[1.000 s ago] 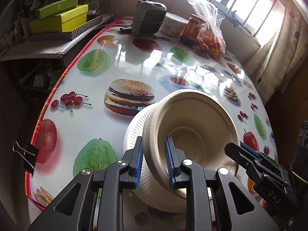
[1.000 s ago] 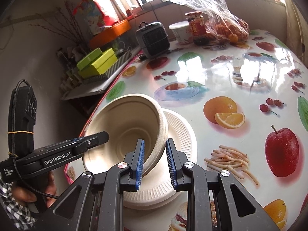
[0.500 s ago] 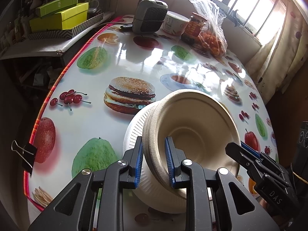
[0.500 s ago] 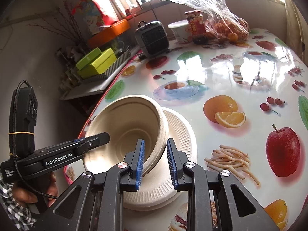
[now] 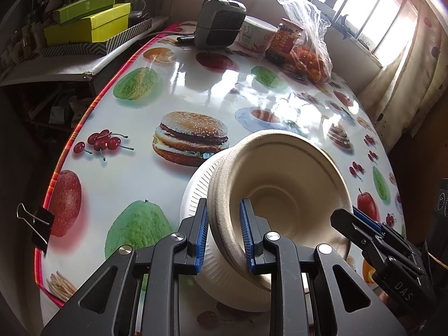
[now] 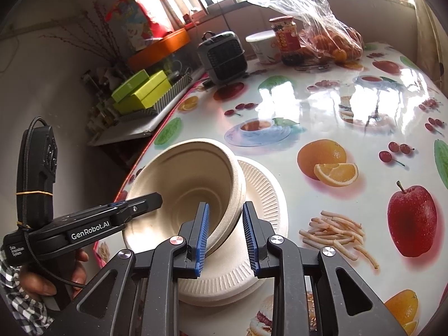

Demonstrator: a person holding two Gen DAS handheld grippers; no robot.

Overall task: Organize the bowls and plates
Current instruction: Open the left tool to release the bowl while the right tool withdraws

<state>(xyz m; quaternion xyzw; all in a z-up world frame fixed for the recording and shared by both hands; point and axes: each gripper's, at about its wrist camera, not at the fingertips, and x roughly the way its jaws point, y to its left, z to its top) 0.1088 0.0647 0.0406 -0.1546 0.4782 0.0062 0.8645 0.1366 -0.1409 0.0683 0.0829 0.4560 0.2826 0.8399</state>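
Printed tablecloth (image 5: 173, 95) under tilted bowl stack (image 5: 282, 179), mouths toward cameras.

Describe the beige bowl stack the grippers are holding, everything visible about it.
The bowl stack is beige, matte moulded fibre by the look, with several nested rims showing at its edge and concentric rings in the base. It is tilted rather than flat, above the white ribbed paper plates on the fruit-print table; whether its underside touches them is hidden. The left gripper clamps its rim on one side, the right gripper the opposite side, blue pads against the wall. It looks empty and clean.
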